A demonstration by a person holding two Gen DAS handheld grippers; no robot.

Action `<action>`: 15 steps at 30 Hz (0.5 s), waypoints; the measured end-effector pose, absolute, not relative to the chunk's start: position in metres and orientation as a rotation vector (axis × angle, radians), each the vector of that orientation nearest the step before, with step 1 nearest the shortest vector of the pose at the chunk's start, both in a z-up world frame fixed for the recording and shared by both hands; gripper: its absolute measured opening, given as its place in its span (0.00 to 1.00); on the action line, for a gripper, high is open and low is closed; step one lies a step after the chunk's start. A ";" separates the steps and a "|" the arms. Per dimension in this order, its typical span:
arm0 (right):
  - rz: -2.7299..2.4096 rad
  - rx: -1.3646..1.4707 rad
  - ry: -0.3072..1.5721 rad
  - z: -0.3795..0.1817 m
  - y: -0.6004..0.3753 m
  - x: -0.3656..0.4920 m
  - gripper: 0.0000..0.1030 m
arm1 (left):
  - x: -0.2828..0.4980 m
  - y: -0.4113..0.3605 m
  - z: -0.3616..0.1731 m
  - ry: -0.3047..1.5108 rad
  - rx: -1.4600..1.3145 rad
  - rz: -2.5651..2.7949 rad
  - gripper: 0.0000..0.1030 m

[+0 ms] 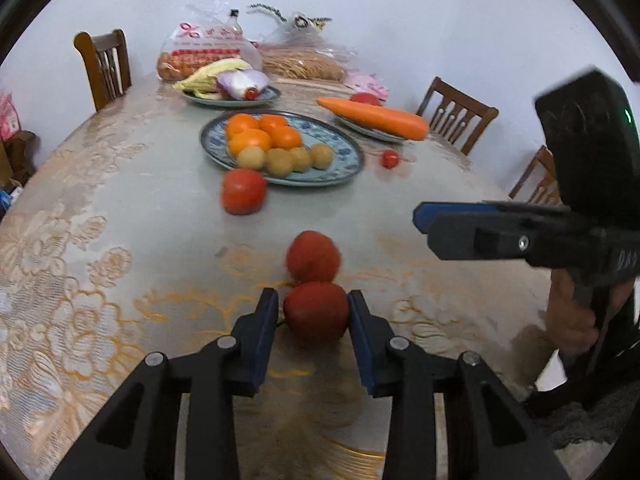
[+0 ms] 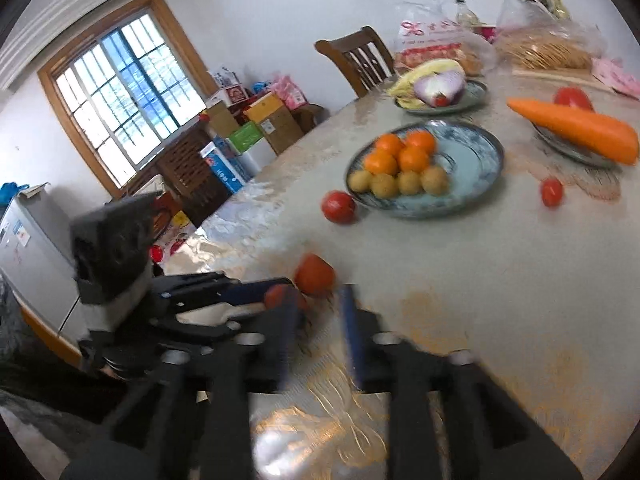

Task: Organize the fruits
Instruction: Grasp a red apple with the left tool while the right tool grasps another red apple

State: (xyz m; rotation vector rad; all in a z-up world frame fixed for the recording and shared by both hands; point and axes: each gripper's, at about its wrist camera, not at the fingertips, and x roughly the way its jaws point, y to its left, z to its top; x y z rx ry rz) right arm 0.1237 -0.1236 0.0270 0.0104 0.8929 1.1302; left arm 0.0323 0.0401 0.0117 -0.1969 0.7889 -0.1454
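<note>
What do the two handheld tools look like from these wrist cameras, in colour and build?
Both match. The left tool has matte black plastic fingers with cut-out slots, silver round pivot bolts and blue pads on the inner faces. The right tool has the same black fingers and blue pads, a silver screw on its side, and a boxy black housing with a small green light.

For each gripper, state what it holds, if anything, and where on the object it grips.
The left gripper clamps a red tomato across its sides, resting on the table. The right gripper holds nothing; its jaws stand apart.
</note>
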 end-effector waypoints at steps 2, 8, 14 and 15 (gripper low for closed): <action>1.161 0.009 0.943 0.025 -0.111 0.134 0.42 | 0.031 0.043 0.010 0.774 -0.210 -0.147 0.36; 1.125 -0.100 1.060 0.007 -0.061 0.157 0.45 | 0.024 0.048 0.007 0.736 -0.227 -0.164 0.36; 1.167 -0.082 1.134 -0.010 -0.044 0.164 0.39 | 0.022 0.048 0.007 0.730 -0.235 -0.173 0.36; 1.157 -0.075 1.131 -0.011 -0.045 0.166 0.36 | 0.022 0.048 0.007 0.730 -0.234 -0.173 0.36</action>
